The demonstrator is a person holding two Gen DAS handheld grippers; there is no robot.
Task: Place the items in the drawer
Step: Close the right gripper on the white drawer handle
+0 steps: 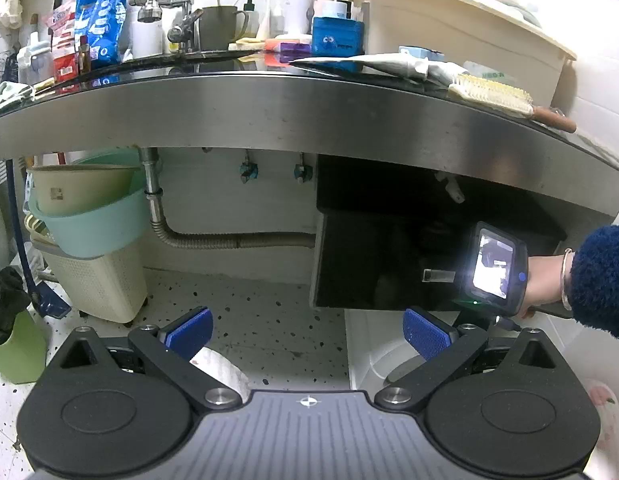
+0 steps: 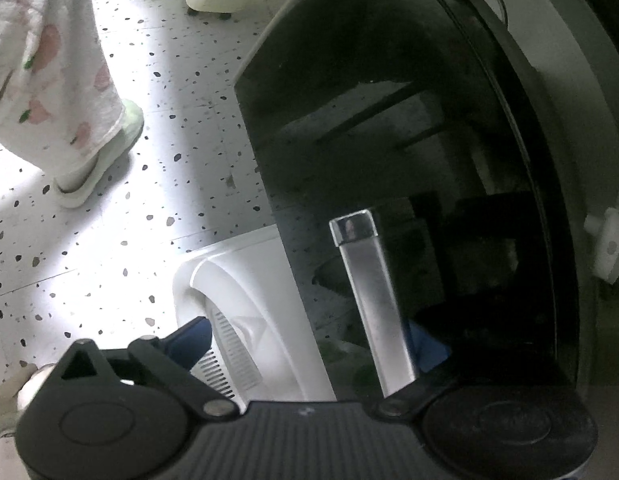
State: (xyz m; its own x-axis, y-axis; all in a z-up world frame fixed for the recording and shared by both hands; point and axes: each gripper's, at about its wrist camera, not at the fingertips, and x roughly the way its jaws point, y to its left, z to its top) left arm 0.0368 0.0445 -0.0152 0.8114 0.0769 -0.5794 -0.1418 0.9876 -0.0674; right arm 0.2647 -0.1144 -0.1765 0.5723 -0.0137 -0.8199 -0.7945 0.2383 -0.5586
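A glossy black drawer [image 1: 373,264] hangs under the steel-edged counter [image 1: 269,116]; its front carries a chrome bar handle [image 1: 437,276]. My left gripper [image 1: 307,332] is open and empty, low and in front of the drawer. My right gripper shows in the left wrist view [image 1: 493,276] as a device with a lit screen, right at the handle. In the right wrist view the drawer front [image 2: 389,140] fills the frame and the handle [image 2: 373,300] sits between the spread blue fingers of the right gripper [image 2: 309,344], open around it.
Stacked basins and a laundry basket [image 1: 89,240] stand under the sink at left, with a drain hose [image 1: 229,240]. A white appliance [image 2: 229,300] sits on the speckled floor below the drawer. A brush [image 1: 501,96], bottles and packets lie on the counter. The person's leg and slipper [image 2: 97,160] are at left.
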